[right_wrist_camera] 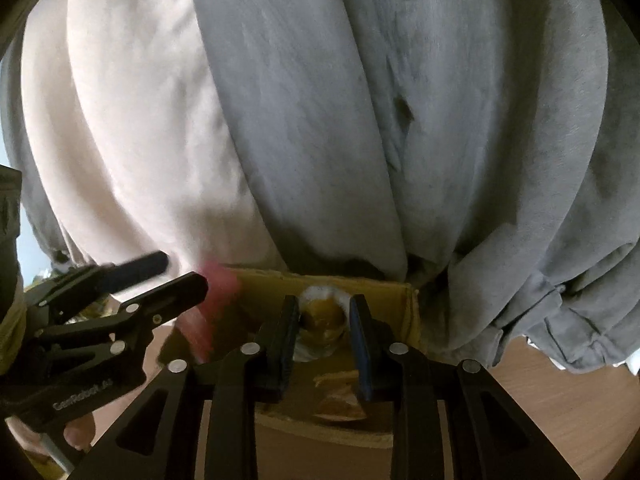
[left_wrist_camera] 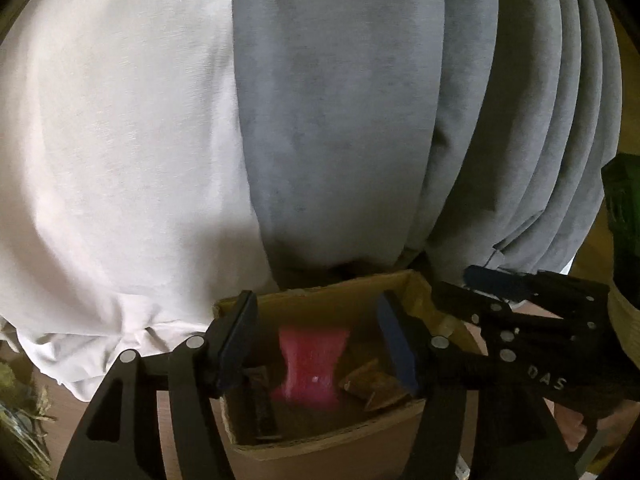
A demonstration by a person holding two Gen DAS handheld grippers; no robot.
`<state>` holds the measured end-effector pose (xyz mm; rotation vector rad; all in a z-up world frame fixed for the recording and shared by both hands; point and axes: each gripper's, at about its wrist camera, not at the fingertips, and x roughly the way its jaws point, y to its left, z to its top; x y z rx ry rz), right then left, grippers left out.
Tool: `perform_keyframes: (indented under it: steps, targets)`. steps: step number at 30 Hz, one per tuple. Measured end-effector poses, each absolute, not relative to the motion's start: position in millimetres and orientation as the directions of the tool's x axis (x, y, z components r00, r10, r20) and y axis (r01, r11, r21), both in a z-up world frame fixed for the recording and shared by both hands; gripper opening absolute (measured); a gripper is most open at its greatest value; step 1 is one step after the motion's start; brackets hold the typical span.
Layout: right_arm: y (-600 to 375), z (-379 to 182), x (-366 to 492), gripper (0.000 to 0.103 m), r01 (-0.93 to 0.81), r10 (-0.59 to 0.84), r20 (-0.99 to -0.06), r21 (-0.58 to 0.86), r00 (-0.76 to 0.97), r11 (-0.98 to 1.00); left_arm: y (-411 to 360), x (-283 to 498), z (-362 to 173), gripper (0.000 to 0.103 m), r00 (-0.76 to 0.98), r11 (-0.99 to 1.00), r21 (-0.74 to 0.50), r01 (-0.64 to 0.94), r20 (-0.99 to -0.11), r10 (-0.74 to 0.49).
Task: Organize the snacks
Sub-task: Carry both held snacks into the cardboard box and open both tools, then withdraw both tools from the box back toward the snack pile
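While the left gripper [left_wrist_camera: 320, 340] hangs over the open cardboard box [left_wrist_camera: 400, 280], its fingers stand spread apart and grasp nothing. A pink packet [left_wrist_camera: 310, 364] lies directly below the gap between the fingers, apparently loose in the air or resting inside the box; blur prevents a firm reading. A dark bar [left_wrist_camera: 262, 408] and a brown wrapper [left_wrist_camera: 372, 380] lie on the box floor on either side of it. The right gripper [right_wrist_camera: 324, 320] is clenched on a round snack pack [right_wrist_camera: 322, 312] with a white rim, held above the same box. The box sits on a wooden table [right_wrist_camera: 540, 400]. Grey and white clothing [left_wrist_camera: 320, 120] fills the background.
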<state>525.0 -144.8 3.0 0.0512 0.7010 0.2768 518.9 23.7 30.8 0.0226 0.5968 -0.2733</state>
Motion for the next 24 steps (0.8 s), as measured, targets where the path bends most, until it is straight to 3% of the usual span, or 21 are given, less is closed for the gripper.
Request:
perform_keyframes:
  steps: [2,5,9,12,24]
  targets:
    - [-145.1,4.0,524.8,0.046,-0.221,0.256,-0.633,0.135,0.731,0.966,25.0,515.1,30.9,0.062,0.796,0.966,-0.049,0.253,-0.557,-0.237]
    - [-146.6,5.3,517.0,0.046,-0.207,0.231,-0.631,0.114,0.740,0.972,25.3,501.1,32.4,0.069,0.809,0.968,-0.023,0.249,-0.544,-0.221]
    - [-146.1,8.7,497.5,0.047,-0.197,0.196,-0.619,0.067,0.761,0.978,25.9,478.5,35.4,0.069,0.823,0.966,0.002,0.257,-0.525,-0.217]
    - [-147.2,9.4,482.7,0.058,-0.187,0.173,-0.621,0.044,0.764,0.981,26.4,460.2,35.6,0.071,0.830,0.967,0.014,0.256,-0.516,-0.212]
    - [-152.5,10.7,414.0,0.058,-0.181,0.169,-0.612,0.044,0.773,0.983,17.8,387.2,32.6,0.071,0.859,0.955,0.107,0.277,-0.472,-0.196]
